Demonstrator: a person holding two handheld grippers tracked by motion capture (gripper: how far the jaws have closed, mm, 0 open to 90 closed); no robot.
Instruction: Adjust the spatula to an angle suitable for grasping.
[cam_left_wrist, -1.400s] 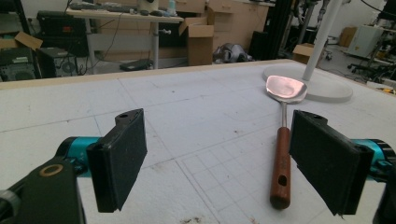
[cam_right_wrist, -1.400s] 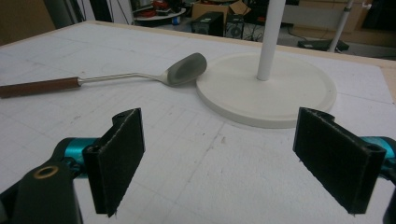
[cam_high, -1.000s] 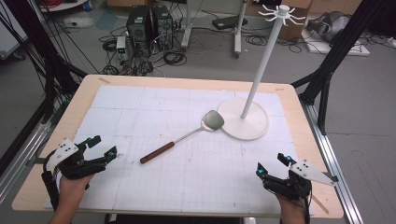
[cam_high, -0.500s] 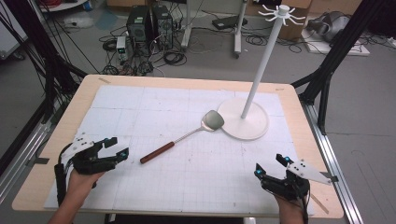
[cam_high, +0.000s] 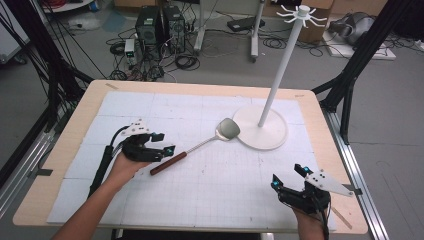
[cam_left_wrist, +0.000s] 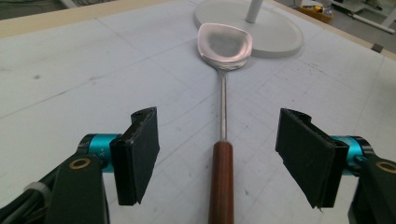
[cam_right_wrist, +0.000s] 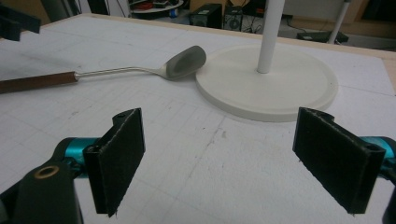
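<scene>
The spatula (cam_high: 197, 146) lies flat at frame center, its blade touching the stand base (cam_high: 272, 137), not yet grasped or lifted. The left gripper (cam_left_wrist: 219, 158) straddles the wooden handle, jaws parted and just now closing, pads clear of it. The right gripper (cam_high: 290, 176) waits at lower right, jaws released and empty.
</scene>
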